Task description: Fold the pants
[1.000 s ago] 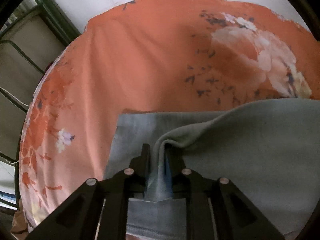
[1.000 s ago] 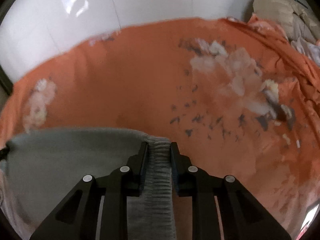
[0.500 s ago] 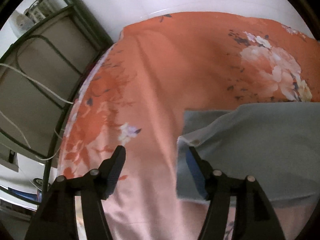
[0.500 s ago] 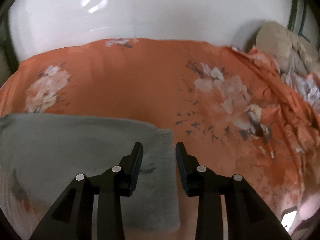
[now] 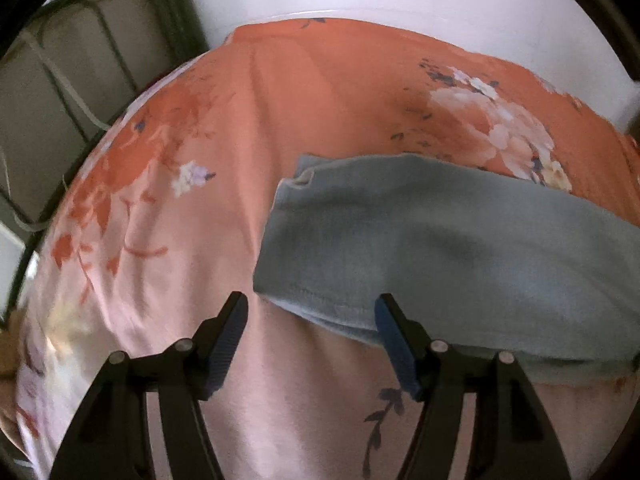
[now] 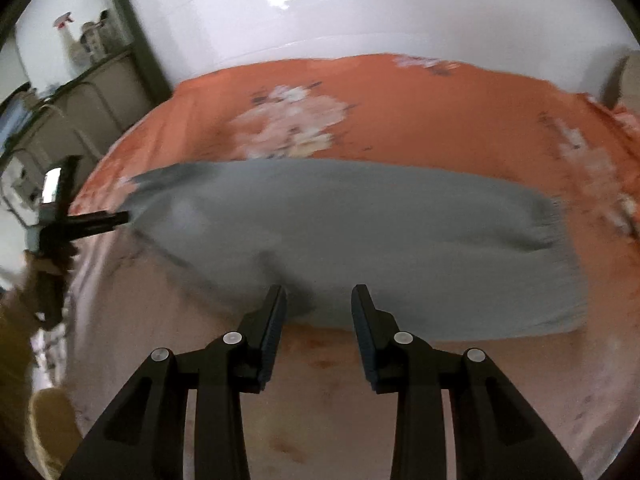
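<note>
**Grey pants folded on orange sheet, both grippers empty**

Around: an orange floral bedsheet (image 5: pixel 328 92) covers the whole work surface, w/ big pale flower prints. A glossy white tiled wall (image 6: pixel 360 8) runs behind it. At far left a dark metal-frame shelf unit (image 6: pixel 86 92) carries a spray bottle (image 6: pixel 64 36) & other small items, too blurred to name. A beige crumpled fabric (image 6: pixel 630 80) shows at the sheet's right edge. Nothing lies on top of the folded grey-blue knit pants (image 6: pixel 360 236).

Pants: they lie flat as a wide band across the sheet's middle, stitched hem (image 5: pixel 320 304) at the near left corner, ribbed end to the right in the right wrist view.

Hands: the left gripper (image 5: pixel 312 316) is tilted down over the sheet, jaws opening & wide apart; the hem corner sits btwn the fingers in view but the pads aren't pressing it. The right gripper (image 6: pixel 319 300) hangs over the pants' near edge, jaws partly apart, holding nothing. In the right wrist view the left gripper (image 6: pixel 116 218) shows at far left, tips by the pants' left end.

Room: bare sheet in front of the pants & beyond them up to the wall. The sheet's left edge drops off beside the shelf unit.
</note>
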Demonstrator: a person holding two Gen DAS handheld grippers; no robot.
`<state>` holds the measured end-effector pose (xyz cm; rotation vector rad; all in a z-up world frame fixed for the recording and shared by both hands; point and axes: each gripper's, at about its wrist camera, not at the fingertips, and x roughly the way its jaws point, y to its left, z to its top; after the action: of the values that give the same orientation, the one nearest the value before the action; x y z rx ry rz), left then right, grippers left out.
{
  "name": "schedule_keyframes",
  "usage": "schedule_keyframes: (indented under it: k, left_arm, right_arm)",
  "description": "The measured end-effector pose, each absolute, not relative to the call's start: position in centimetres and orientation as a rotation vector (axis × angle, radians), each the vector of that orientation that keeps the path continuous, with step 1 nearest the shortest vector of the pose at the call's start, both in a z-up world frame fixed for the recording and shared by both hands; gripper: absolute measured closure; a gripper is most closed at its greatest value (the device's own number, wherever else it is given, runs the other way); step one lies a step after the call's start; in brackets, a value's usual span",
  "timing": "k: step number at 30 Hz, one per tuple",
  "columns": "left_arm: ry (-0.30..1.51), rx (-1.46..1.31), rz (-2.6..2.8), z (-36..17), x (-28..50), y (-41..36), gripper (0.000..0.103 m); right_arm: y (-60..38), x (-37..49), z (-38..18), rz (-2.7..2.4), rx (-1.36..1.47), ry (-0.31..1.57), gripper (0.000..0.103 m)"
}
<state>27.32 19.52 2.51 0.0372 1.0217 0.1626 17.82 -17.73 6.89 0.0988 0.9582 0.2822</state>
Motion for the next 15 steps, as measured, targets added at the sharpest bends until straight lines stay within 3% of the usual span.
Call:
schedule_keyframes:
  k: [9, 15]
  left_arm:
    - [0.964, -0.098, 0.140, 1.0, 26.1, 21.5, 0.033]
    - [0.959, -0.138, 0.135, 0.8, 26.3, 22.0, 0.031]
  right_arm:
    - [-10.5, 18.8, 3.6, 0.256, -0.089, 1.022, 0.068]
    - [-11.1, 19.8, 1.7, 0.125, -0.120, 1.068, 0.069]
